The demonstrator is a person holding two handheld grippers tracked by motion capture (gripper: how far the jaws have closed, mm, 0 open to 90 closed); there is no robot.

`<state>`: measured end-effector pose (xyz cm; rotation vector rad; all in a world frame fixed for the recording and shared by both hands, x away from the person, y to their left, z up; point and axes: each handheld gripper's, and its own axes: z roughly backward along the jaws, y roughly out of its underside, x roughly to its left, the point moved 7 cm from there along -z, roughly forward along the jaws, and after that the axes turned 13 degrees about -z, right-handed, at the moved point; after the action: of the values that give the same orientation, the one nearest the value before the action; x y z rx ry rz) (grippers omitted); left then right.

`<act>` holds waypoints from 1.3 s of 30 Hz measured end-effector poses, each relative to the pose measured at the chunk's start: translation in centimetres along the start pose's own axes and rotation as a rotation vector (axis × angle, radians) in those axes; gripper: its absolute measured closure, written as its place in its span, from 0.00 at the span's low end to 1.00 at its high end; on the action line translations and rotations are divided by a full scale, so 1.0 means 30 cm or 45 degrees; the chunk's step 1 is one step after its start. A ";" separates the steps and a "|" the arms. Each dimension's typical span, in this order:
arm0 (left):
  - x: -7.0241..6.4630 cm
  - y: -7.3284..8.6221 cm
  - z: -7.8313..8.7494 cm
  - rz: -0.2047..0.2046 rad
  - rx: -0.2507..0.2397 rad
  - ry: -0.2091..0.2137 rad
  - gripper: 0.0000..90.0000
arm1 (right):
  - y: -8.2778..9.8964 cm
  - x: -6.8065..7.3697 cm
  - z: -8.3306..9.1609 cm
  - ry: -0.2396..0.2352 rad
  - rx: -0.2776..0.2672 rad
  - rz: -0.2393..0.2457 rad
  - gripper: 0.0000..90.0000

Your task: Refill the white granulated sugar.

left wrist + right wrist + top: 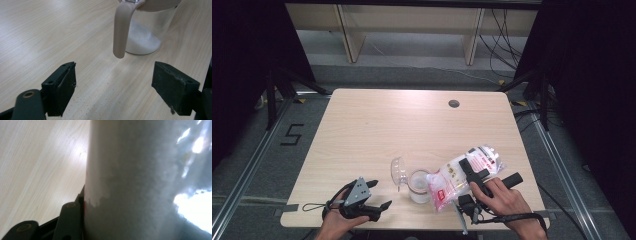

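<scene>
A clear jar (418, 186) with white powder in its bottom stands near the table's front edge, its hinged lid (398, 172) flipped open to the left. My right gripper (471, 170) is shut on a clear bag of white granules (451, 179), which is tilted with its lower end at the jar's mouth. In the right gripper view the bag (140, 180) presses against one black finger (71, 217). My left gripper (380, 194) rests open left of the jar. In the left gripper view the jar (147, 32) and its beige handle (121, 30) lie beyond the open gripper (113, 75).
The wooden table (377, 125) has a round cable hole (454, 103) at the back right. Dark stands and cables sit on the floor on both sides, and pale shelving stands behind the table.
</scene>
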<state>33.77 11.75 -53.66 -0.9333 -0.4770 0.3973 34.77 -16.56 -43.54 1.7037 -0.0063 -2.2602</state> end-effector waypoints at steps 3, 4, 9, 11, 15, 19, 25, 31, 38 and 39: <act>-0.001 0.001 0.001 -0.005 0.014 0.008 0.21 | -0.005 -0.011 -0.001 0.002 -0.007 0.065 0.61; -0.001 0.000 0.000 -0.002 0.007 -0.002 0.21 | -0.003 -0.009 0.002 0.002 0.000 0.051 0.61; -0.001 0.000 0.003 0.001 0.013 0.009 0.21 | -0.006 -0.012 0.001 0.006 -0.013 0.054 0.61; -0.001 -0.001 0.000 -0.004 0.000 0.004 0.21 | -0.007 -0.013 0.001 0.005 -0.017 0.057 0.61; -0.002 0.000 0.004 -0.003 0.016 0.009 0.21 | -0.010 -0.008 -0.001 0.012 -0.036 0.021 0.62; -0.002 0.001 0.004 -0.002 0.016 0.010 0.21 | -0.007 -0.010 0.000 0.003 -0.033 0.034 0.62; 0.001 0.001 0.003 -0.029 0.016 0.008 0.21 | -0.008 -0.011 0.004 -0.005 -0.033 0.022 0.63; -0.001 0.001 0.004 -0.010 0.015 0.002 0.21 | -0.022 -0.009 0.006 -0.008 -0.066 0.007 0.64; 0.002 0.000 0.005 -0.034 0.017 0.011 0.21 | -0.028 -0.009 0.011 0.009 -0.129 -0.050 0.65; 0.001 -0.001 0.004 -0.027 0.012 0.009 0.21 | -0.027 -0.009 0.010 0.006 -0.131 -0.050 0.65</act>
<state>33.73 11.85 -53.57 -0.9193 -0.4777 0.3766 34.35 -15.79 -43.35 1.6695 0.1435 -2.2436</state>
